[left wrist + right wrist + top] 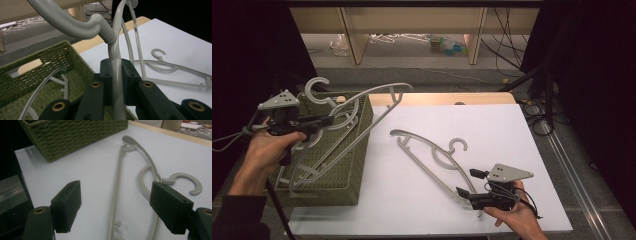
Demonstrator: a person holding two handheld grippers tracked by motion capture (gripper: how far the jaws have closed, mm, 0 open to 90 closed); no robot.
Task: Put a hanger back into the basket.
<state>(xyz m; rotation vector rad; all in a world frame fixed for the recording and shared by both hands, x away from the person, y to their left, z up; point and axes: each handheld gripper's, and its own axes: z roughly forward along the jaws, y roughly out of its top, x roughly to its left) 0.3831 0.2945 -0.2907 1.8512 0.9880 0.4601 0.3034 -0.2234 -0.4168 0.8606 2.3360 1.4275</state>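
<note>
Dim table point(422, 200), hanger point(362, 107) half-hidden inside basket point(347, 165)

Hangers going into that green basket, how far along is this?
One hanger already lies inside the green basket. The left gripper is clamped on a second hanger, which sticks out over the basket's rim. A third hanger lies on the table, with the right gripper open beside it.

The left hand point(262, 150) comes in from the lower left, forearm angled up and inward, and holds the left gripper point(326, 120) roughly level, pointing right. Its jaws are clamped tight. The right hand point(512, 217) rests low at the near right, and the right gripper point(466, 184) points left, probably just above the surface, its jaws spread wide apart.
</note>
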